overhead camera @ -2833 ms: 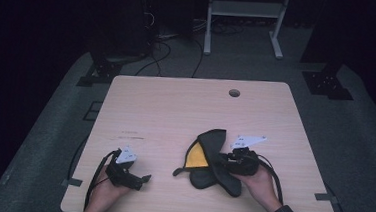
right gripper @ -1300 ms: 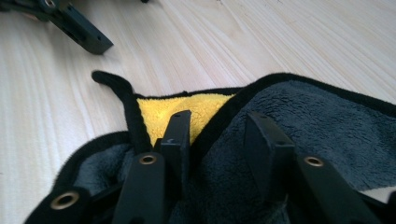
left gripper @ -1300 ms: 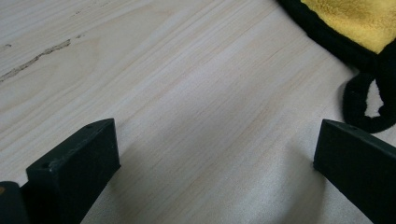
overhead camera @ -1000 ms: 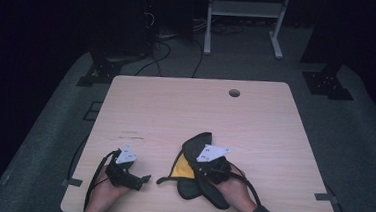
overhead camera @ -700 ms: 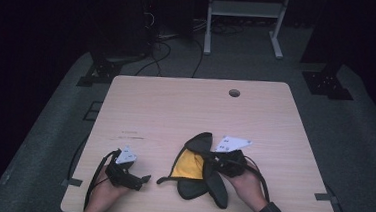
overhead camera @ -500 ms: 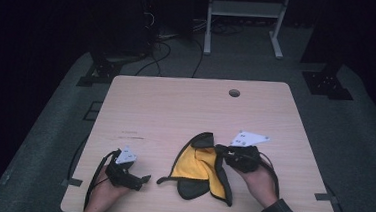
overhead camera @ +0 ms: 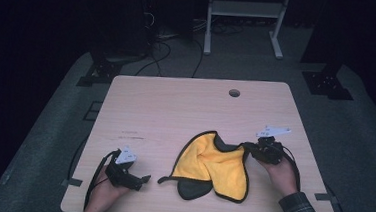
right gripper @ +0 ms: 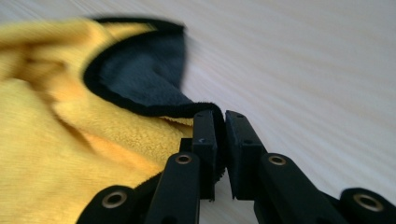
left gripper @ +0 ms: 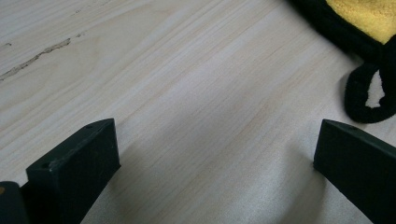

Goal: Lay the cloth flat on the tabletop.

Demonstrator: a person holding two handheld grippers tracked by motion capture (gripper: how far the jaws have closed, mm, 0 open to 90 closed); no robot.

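Yellow microfibre cloth (overhead camera: 217, 165) with black binding and dark grey reverse: spread on the near half of the light wood table (overhead camera: 175, 110), yellow face up, right of centre. Far right corner lifted off the surface and folded over, showing the dark reverse (right gripper: 140, 74). Black hanging loop (left gripper: 369, 100) at the near left edge, flat on the table.

Right hand-held gripper (overhead camera: 253, 149): jaws closed on the black-bound corner of the cloth (right gripper: 219, 114), binding pinched between both pads; held in the person's right hand (overhead camera: 281, 172) near the right edge of the table, pointing left. Grey three-cornered plate (overhead camera: 273, 131) on top.

Left hand-held gripper (overhead camera: 143, 179): jaws spread wide, nothing between them, bare wood visible in the gap. Resting low at the near left of the table, held in the left hand (overhead camera: 102, 192), pointing right toward the hanging loop, near it but apart.

Round cable hole (overhead camera: 234, 93) at the far side of the table.
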